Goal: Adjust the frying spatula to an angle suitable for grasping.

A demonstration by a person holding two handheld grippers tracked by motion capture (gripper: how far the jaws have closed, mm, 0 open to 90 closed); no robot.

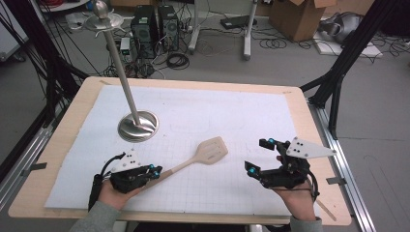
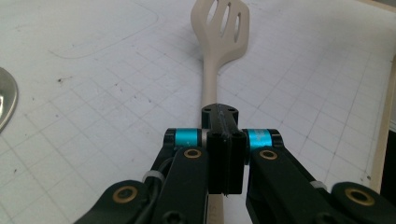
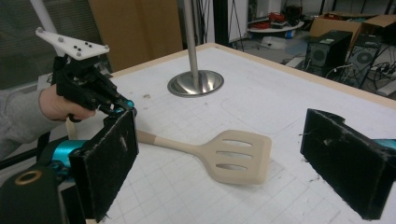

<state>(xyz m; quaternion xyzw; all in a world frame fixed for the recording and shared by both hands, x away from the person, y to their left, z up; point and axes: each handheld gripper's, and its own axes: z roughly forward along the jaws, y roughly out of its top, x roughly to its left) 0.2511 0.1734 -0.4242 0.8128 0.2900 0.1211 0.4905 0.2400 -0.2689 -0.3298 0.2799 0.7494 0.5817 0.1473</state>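
Far left on the table (image 1: 63, 145): steel stand (image 1: 138, 126), round base on the white grid mat (image 1: 232, 116), pole leaning up toward the camera, small tray and ball on top. Nothing hanging on it.

Left gripper (image 1: 153, 170), near the front edge: jaws pressed together, pinching the handle end of the beige slotted spatula (image 1: 205, 153). The left gripper view confirms the handle running out from between the closed pads, with the slotted blade (image 2: 223, 28) ahead. Blade looks to lie on or just above the mat, cannot tell which. Spatula sits mid-table, angled up and right, between the two grippers.

Right gripper (image 1: 259, 155): jaws spread wide, holding nothing, parked right of the blade. The right gripper view shows both fuzzy pads (image 3: 109, 163) well apart, with the spatula blade (image 3: 240, 154) between them but farther off, untouched.

Risks, as judged:
- Grip is at the very end of a long handle, so the blade could swing or pivot in the pads on a lift.
- Smooth handle could slip out under a quick move.
- If the stand is the goal, the blade or handle could knock the leaning pole and tip it.
- Right gripper nearby, possible clash on a sweep right.

Writing: no brand, label or readable text anywhere. Printed grid lines and faint outlines on the mat only.
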